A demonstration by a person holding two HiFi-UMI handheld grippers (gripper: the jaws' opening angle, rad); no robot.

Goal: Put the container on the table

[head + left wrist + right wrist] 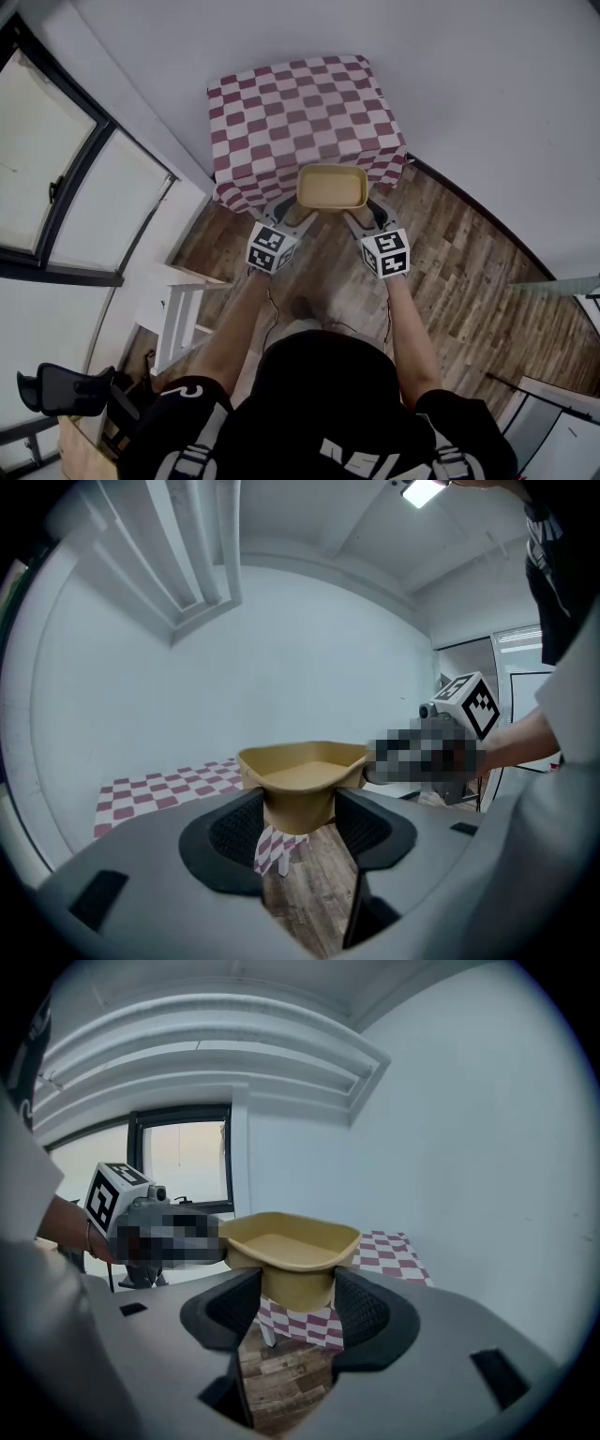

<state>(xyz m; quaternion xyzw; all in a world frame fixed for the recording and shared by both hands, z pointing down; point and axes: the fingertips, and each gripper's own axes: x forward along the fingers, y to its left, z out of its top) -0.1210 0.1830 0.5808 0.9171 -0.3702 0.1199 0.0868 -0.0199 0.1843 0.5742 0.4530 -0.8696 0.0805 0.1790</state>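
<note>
A tan, shallow rectangular container (332, 187) hangs in the air just in front of the table's near edge, held from both ends. My left gripper (292, 215) is shut on its left end; in the left gripper view the container (302, 785) sits clamped between the black pads (234, 831). My right gripper (367, 215) is shut on its right end, with the container (292, 1255) between its pads (361, 1309). The small table (305, 122), draped in a maroon-and-white checked cloth, stands beyond the container against the wall.
Wooden plank floor (450, 281) lies under the container and around the table. A white stool or rack (178, 300) stands at the left by a dark-framed window (56, 187). The white wall (487, 103) runs behind the table.
</note>
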